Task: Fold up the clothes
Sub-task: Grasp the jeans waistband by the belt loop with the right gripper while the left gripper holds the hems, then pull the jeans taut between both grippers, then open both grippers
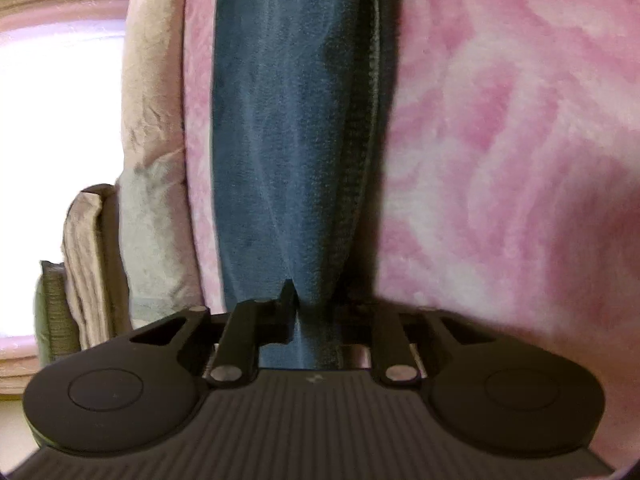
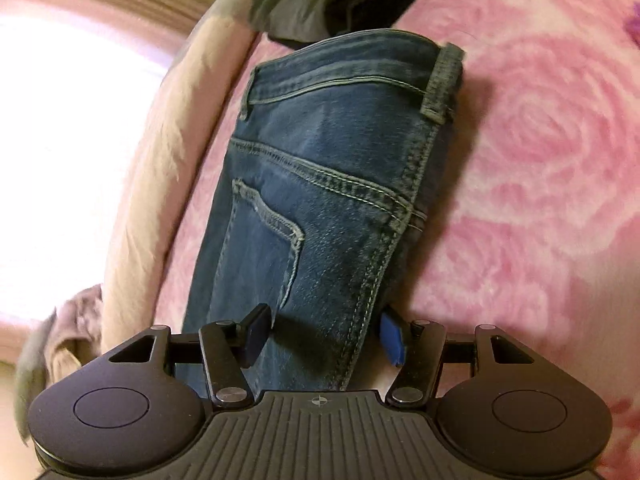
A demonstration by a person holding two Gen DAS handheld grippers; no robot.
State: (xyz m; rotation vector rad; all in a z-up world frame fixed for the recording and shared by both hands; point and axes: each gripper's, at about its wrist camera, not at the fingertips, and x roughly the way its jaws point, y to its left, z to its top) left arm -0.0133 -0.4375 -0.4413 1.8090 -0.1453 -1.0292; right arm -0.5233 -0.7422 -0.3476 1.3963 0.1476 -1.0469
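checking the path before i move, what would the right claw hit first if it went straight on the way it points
The jeans: denim already sits between the fingers of the right claw, so going on means sliding up the back pocket toward the waistband. Beyond that lies a dark garment, though depth is unclear.

To the right of the folded blue denim jeans, the pink rose-patterned fleece blanket lies bare; a dark crumpled garment (partly blurred) blocks beyond the waistband.

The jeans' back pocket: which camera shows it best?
The right wrist view: the back pocket, its stitching and the waistband are plain there. The left wrist view shows only a blurred leg of the jeans, no pocket.
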